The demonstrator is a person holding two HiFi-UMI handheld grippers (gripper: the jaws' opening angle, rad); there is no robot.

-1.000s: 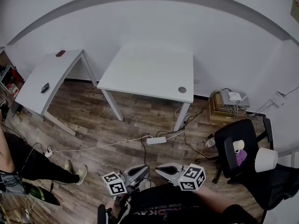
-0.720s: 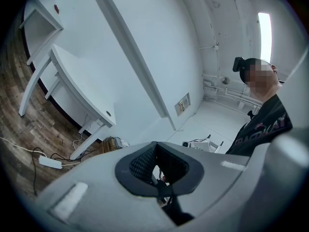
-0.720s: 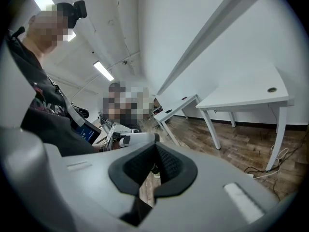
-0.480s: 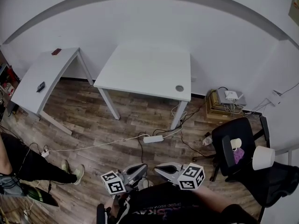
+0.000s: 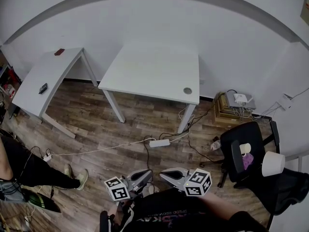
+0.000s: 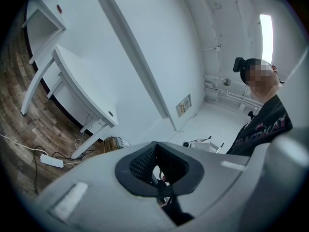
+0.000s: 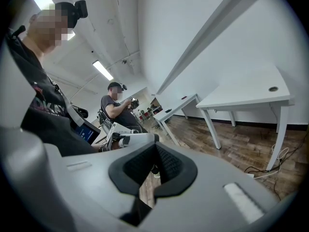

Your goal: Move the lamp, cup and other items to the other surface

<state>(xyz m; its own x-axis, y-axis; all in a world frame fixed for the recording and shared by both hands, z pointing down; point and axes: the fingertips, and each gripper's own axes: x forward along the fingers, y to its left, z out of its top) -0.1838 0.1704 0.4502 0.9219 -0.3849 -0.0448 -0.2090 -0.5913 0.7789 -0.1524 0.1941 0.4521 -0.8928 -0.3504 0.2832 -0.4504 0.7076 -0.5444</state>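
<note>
Head view shows the left gripper [image 5: 144, 176] and right gripper [image 5: 167, 174] both closed on nothing, close to the body, while the cup [image 5: 246, 149] sits on the black chair [image 5: 241, 134] with the lamp [image 5: 274, 164] at its right edge, so I would turn there and open the jaws before reaching

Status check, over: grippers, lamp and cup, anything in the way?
Left gripper and right gripper shut, empty. Cup on black chair, lamp beside it, untouched. Power strip and cables on floor ahead.

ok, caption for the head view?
Left gripper and right gripper shut, empty; lamp and cup at the black chair, right of the white table.
</note>
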